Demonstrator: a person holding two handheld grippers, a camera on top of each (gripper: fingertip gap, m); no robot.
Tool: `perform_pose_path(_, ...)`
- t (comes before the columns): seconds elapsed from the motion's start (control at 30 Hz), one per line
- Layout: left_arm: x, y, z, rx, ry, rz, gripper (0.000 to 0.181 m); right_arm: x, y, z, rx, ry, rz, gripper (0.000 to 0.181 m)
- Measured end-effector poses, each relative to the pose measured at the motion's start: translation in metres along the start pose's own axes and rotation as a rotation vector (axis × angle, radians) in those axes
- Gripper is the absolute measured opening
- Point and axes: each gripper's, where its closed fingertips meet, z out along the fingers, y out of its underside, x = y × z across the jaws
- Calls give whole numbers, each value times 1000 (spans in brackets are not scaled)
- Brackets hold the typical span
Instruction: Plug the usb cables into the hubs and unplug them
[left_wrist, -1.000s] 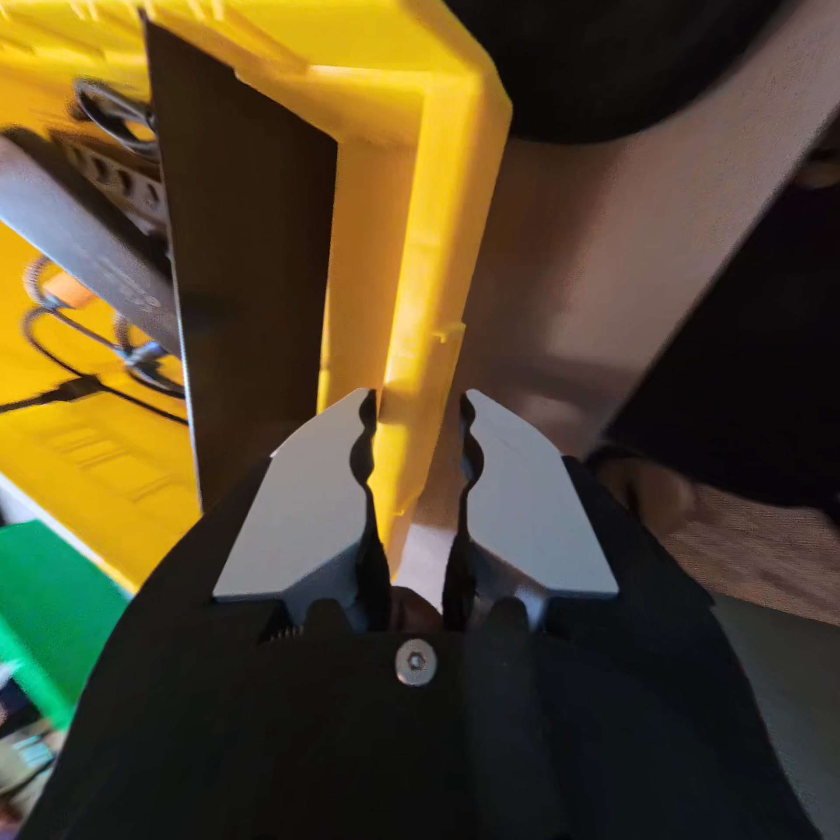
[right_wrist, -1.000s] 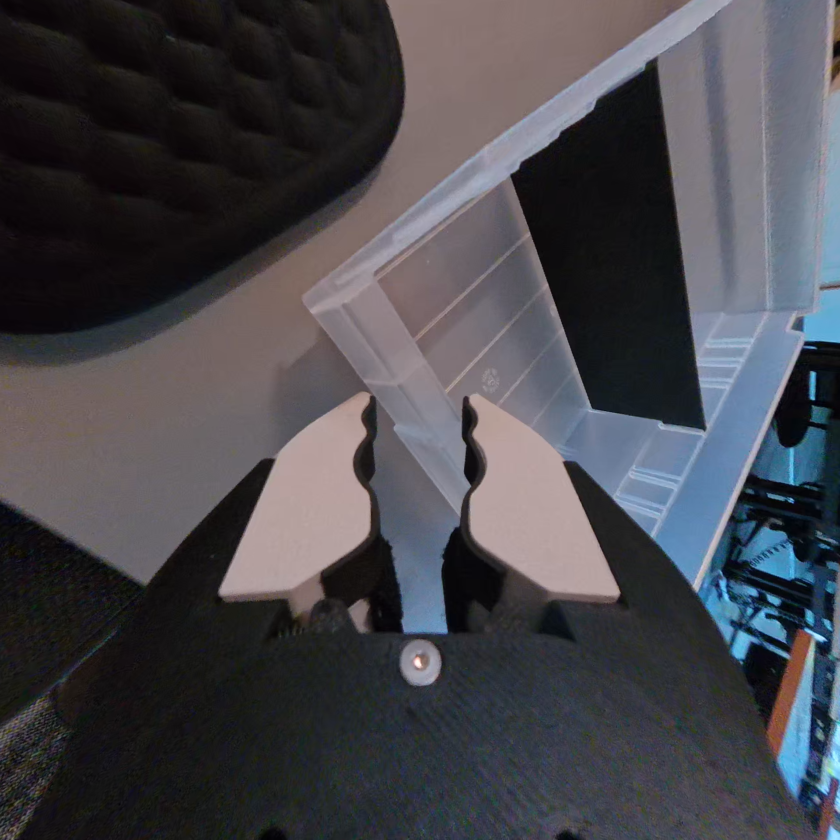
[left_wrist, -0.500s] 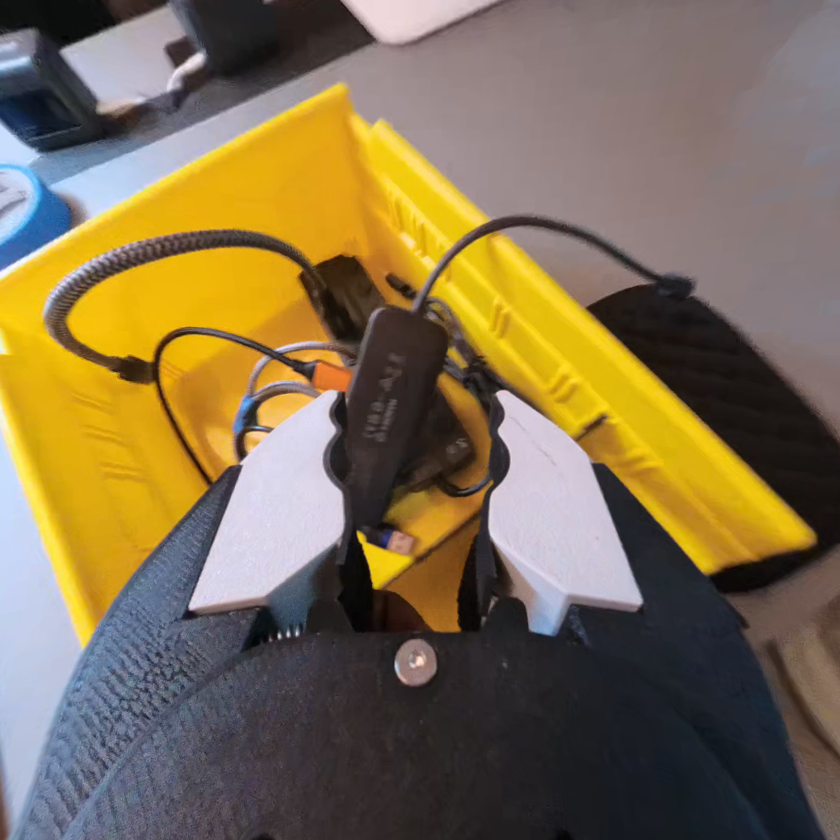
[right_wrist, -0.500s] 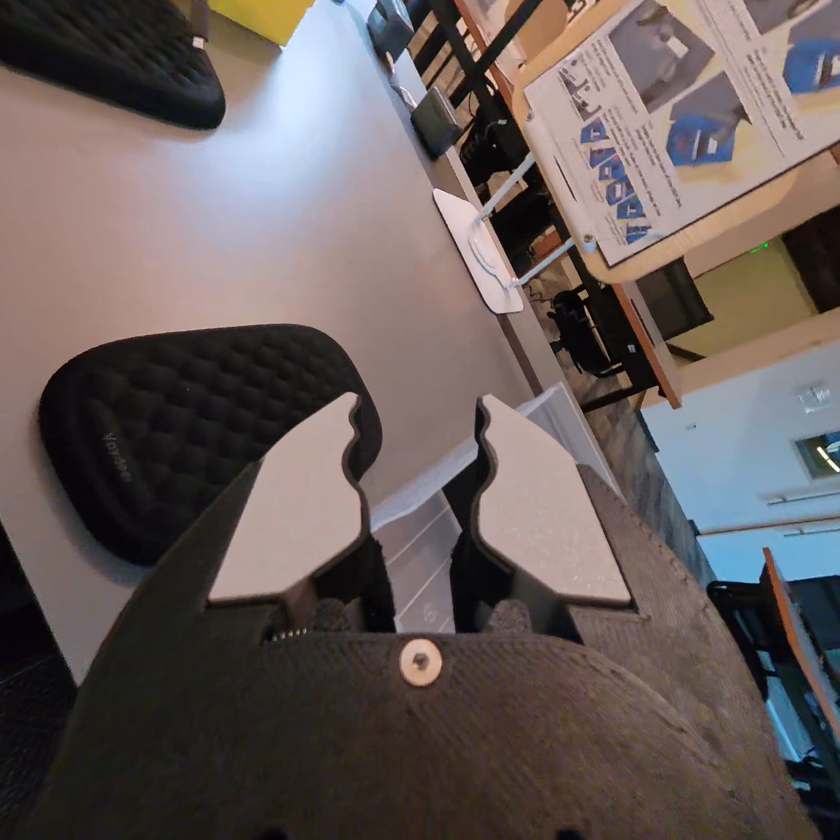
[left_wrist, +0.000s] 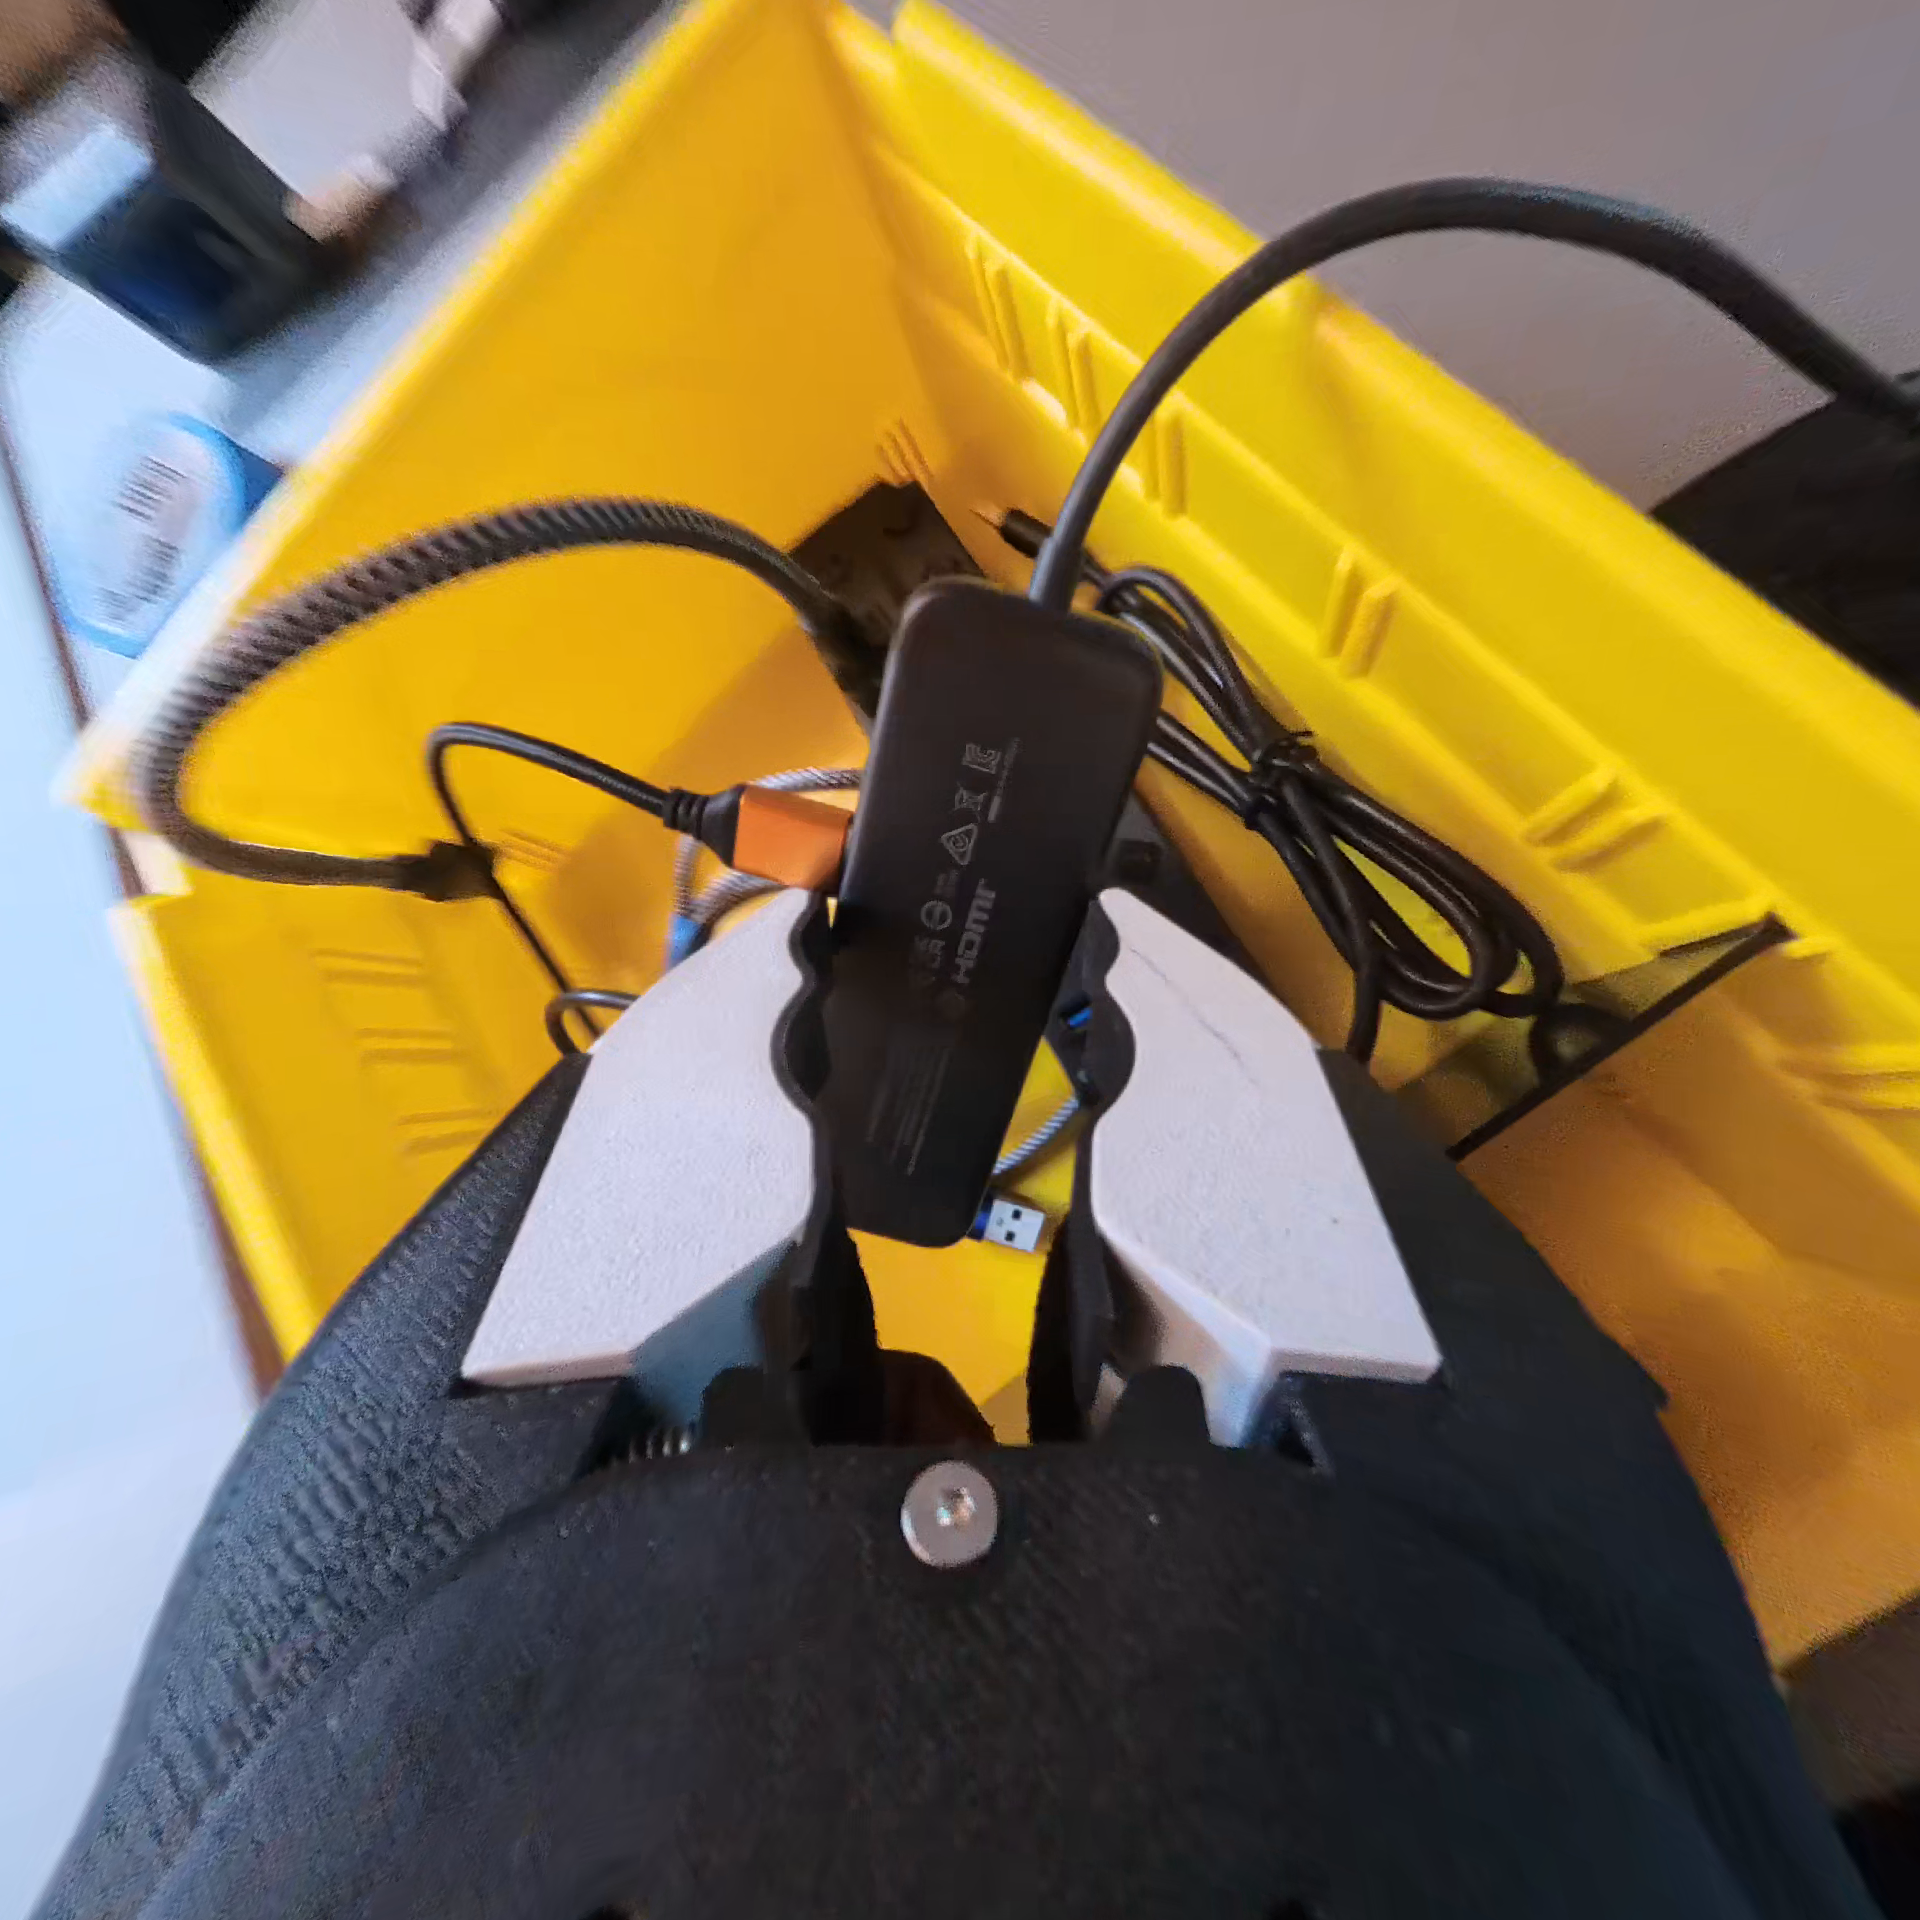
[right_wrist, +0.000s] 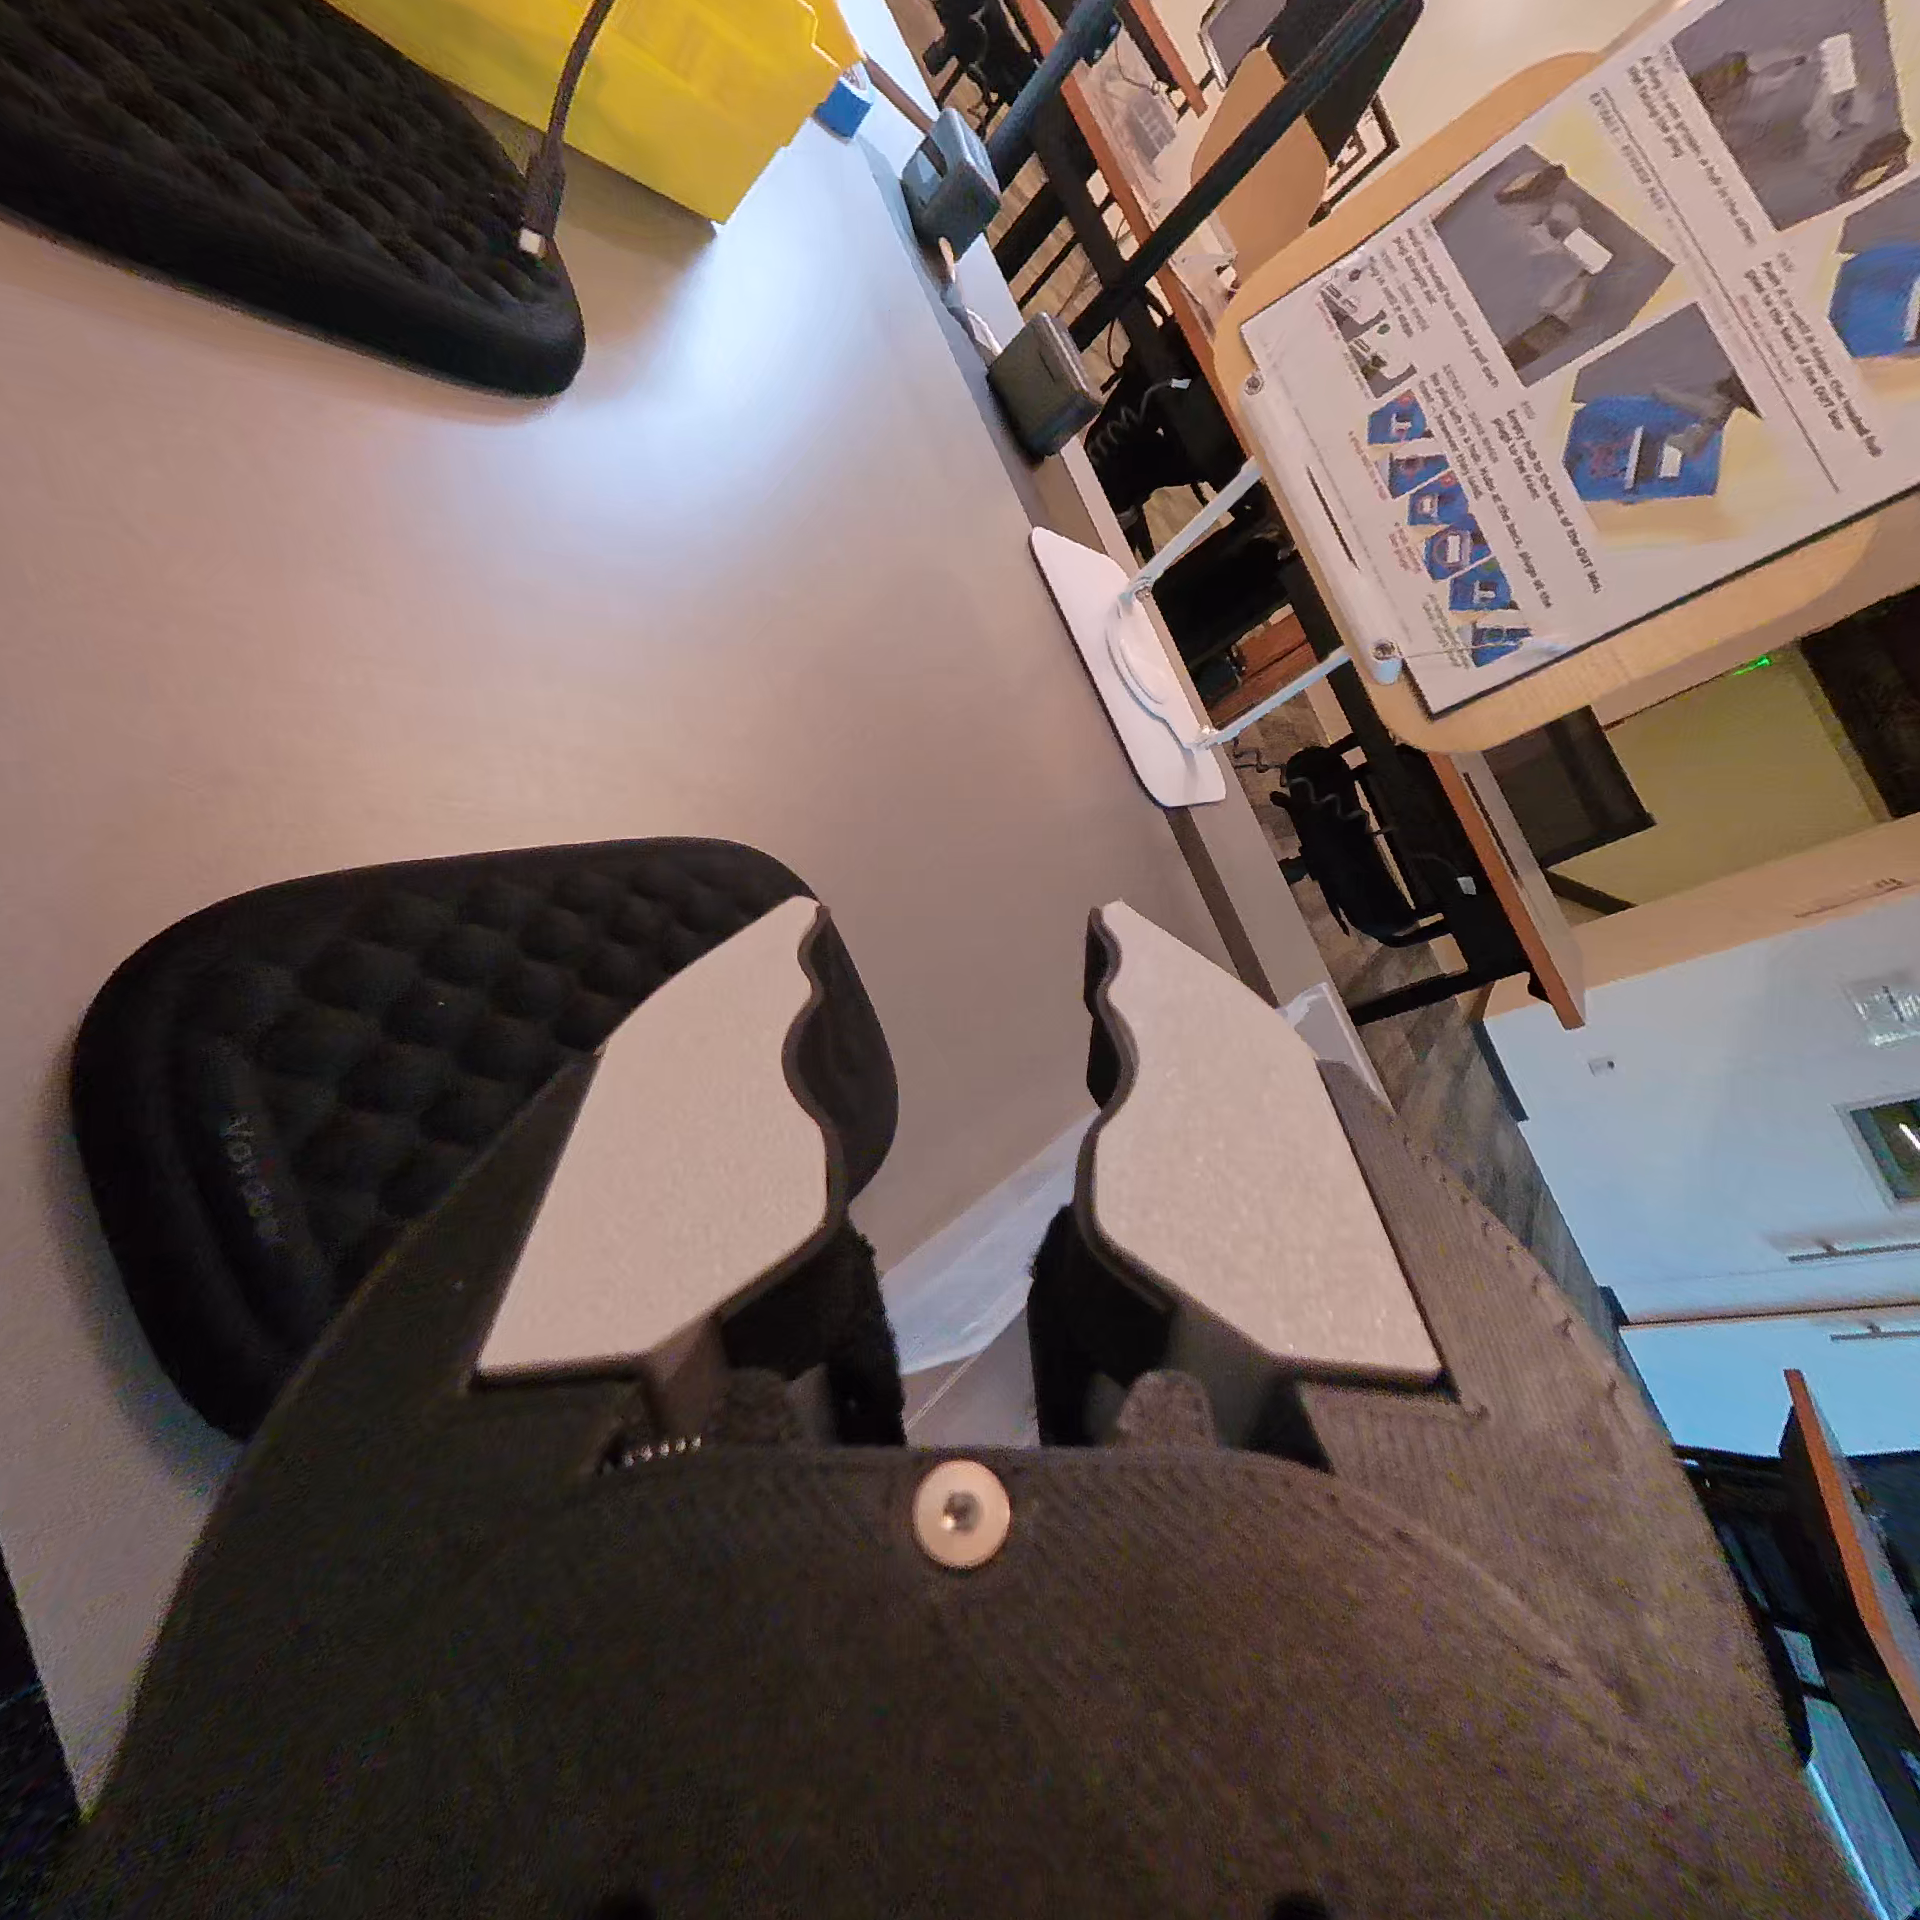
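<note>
So over on the left, the left gripper (left_wrist: 951, 1049) is hanging over the yellow bin (left_wrist: 644, 343) with its jaws spread, not clamping anything. The black hub (left_wrist: 977, 914) is sitting right in the gap between the two fingers; it looks to be brushing the left one, and there's daylight on the right side. Its long axis is running pretty much straight along the fingers, pointing away from the claw, with its own thick lead (left_wrist: 1351, 239) arcing up and off to the right. An orange-collared plug (left_wrist: 779, 842) is going into the hub's left edge, and a silver USB plug (left_wrist: 1013, 1224) is poking out by its near end. A bundled black cable (left_wrist: 1351, 883) is lying against the bin wall just right of it. Moving right, the right gripper (right_wrist: 951, 1049) is also gaping and empty, pointing across the grey table (right_wrist: 520, 623) over a black quilted pad (right_wrist: 343, 1081), well away from the bin. So I'm guessing the left one is the arm for this, and it just needs to squeeze across the hub's narrow width.
</note>
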Motion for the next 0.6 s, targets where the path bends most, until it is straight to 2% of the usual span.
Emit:
perform_pose_path(0.17, -11, -38, -45, 186, -349, 176, 47, -6, -7, 10, 26, -24, -6, 47)
perform_pose_path(0.3, -10, -58, -83, 200, -639, 333, 46, -12, -17, 18, 53, -44, -17, 47)
perform_pose_path(0.47, 6, -94, -127, 327, -813, 424, 46, -12, -44, 25, 158, -27, -20, 47)
perform_pose_path(0.6, 29, -123, -145, 437, -973, 616, 46, -4, -85, 34, 353, 32, 87, 46)
